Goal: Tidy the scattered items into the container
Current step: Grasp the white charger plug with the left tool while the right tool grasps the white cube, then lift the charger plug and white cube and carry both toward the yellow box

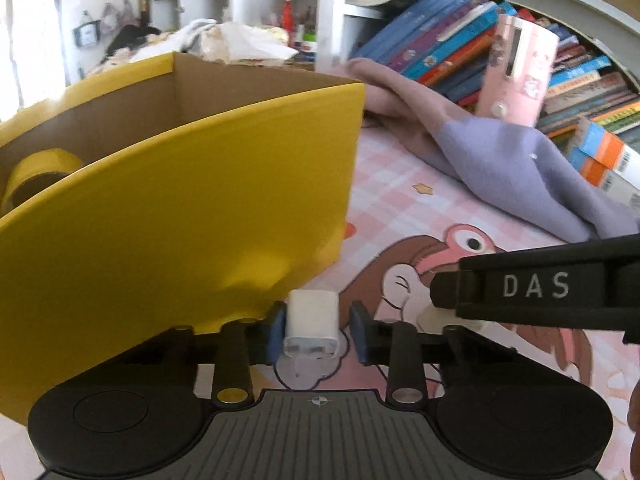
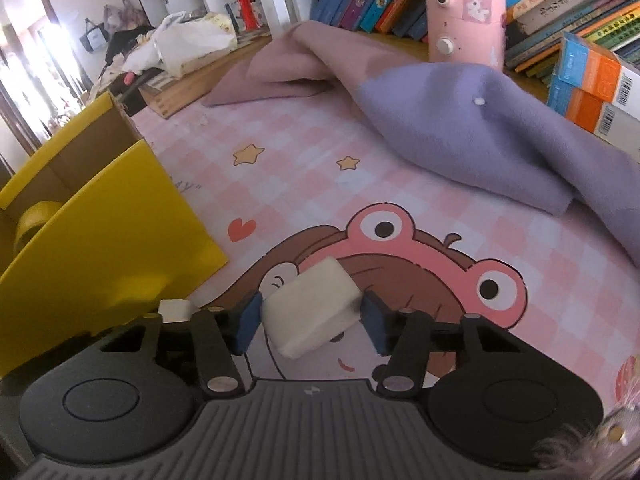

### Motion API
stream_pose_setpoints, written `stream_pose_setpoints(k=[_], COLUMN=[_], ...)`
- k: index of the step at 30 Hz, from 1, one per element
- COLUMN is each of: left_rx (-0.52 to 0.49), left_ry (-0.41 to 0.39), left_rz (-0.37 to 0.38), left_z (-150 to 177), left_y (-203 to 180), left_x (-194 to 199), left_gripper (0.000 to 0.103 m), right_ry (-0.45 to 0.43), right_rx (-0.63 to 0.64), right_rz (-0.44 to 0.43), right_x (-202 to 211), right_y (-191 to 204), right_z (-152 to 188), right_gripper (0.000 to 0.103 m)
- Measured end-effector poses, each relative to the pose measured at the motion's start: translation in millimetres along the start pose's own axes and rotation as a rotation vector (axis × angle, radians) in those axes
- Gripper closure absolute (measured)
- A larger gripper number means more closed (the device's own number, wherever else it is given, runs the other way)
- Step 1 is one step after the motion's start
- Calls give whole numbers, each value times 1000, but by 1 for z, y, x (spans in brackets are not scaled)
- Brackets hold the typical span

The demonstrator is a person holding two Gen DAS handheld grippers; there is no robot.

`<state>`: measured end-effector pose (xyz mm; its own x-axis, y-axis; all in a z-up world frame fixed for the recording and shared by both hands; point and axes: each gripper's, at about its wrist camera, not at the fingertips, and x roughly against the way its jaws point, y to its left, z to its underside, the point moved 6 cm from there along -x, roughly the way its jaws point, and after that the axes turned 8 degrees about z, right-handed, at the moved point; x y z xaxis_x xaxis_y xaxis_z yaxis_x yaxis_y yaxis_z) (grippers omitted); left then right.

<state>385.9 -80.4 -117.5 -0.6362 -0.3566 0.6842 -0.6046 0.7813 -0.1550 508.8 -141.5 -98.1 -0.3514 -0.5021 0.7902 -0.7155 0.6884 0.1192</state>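
Left gripper (image 1: 316,330) spread around a white charger plug (image 1: 313,325): left pad touching its side, right pad standing clear, plug lying on the table (image 1: 400,184) just beside the near right corner of the yellow cardboard box (image 1: 180,216). Yellow tape roll (image 1: 36,172) inside the box, far left. Right gripper (image 2: 312,320) set around a white block (image 2: 310,306), closed against both its sides. "DAS" readable on the right gripper's black body. Purple cloth (image 2: 500,136) far right.
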Motion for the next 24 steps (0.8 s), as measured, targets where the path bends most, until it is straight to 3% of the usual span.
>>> stream_pose_setpoints(k=[3, 10, 15, 24], left_rx=[-36, -110, -116, -293], left_ry=[20, 33, 57, 15], left_rz=[40, 42, 144, 319], left_z=[1, 3, -1, -13], left_y=[-2, -8, -4, -14], left_x=[2, -1, 6, 61], left_gripper=[78, 78, 78, 78], right_ry=[-6, 19, 1, -100], right_rx=[19, 4, 16, -56], right_rz=[29, 36, 54, 64], right_x=[4, -5, -3, 46], right_y=[-1, -1, 2, 0], right_z=[2, 1, 3, 4], right_gripper=[53, 47, 61, 66])
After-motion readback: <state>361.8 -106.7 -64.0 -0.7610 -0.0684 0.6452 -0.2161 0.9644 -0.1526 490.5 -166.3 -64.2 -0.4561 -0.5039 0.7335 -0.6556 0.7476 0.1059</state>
